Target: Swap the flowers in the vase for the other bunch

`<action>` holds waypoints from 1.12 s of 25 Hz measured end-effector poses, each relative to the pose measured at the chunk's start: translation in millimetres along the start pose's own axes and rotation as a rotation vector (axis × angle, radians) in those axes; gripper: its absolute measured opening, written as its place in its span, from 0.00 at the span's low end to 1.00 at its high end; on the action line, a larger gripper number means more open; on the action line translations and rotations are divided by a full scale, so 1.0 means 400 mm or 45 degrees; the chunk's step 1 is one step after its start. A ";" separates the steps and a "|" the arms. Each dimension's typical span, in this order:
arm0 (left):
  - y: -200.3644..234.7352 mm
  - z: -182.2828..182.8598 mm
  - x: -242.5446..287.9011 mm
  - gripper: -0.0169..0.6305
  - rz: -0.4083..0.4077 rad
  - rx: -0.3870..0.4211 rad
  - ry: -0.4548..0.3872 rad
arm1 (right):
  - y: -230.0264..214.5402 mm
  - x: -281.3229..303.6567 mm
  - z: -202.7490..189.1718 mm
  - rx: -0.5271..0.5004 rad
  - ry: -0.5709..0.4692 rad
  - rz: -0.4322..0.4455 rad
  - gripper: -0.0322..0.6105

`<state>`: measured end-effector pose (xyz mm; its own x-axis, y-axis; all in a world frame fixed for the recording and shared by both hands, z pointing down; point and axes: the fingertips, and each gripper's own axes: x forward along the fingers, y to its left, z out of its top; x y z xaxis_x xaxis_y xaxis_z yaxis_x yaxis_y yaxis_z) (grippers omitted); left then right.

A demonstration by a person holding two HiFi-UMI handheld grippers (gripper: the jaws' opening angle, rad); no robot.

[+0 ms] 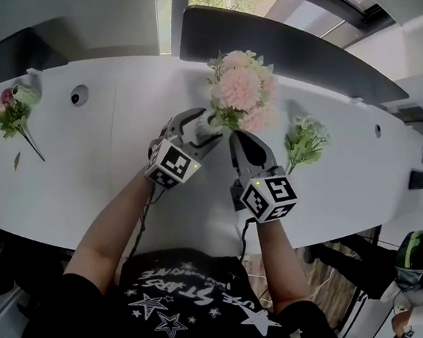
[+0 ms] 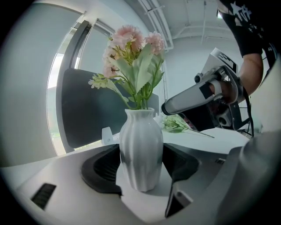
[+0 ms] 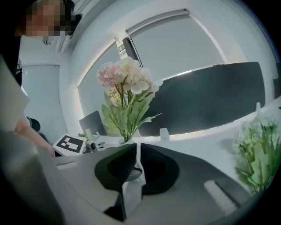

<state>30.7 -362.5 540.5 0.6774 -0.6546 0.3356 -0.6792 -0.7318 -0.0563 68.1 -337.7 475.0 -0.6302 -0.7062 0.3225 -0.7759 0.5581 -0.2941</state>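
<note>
With the left gripper (image 1: pixel 202 129) hugging the white vase (image 2: pixel 140 149) between its jaws, hold it steady and upright, while the right gripper (image 1: pixel 238 137), shut and empty just beside the vase, should open and take the pink flowers (image 1: pixel 240 90) low on the stems.

Overhead plus two close vase (image 2: pixel 140 154) views

Hand-held gripper (image 3: pixel 137 147) jaws together, pink flowers (image 3: pixel 125 77) beyond, green bunch (image 3: pixel 257 154) right

vase (image 2: pixel 140 154) – glossy white, smooth and fluted, like glazed ceramic; table (image 1: pixel 86 168) smooth matt white; left gripper (image 2: pixel 141 176) pads (image 2: pixel 103 169) – black, ribbed, matt.
</note>
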 end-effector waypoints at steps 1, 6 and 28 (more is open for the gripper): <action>0.000 -0.001 0.000 0.50 -0.005 0.001 0.002 | 0.007 0.004 0.000 -0.001 0.006 0.027 0.07; -0.001 -0.011 -0.005 0.49 -0.024 0.000 0.026 | 0.054 0.026 0.011 0.005 0.010 0.169 0.32; -0.015 -0.004 0.014 0.49 -0.051 -0.007 -0.004 | 0.050 0.091 0.044 -0.015 -0.043 0.259 0.19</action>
<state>38.1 -361.4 544.1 0.7047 -0.6256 0.3346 -0.6534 -0.7561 -0.0378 30.2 -359.8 465.0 -0.7728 -0.5926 0.2274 -0.6332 0.6956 -0.3394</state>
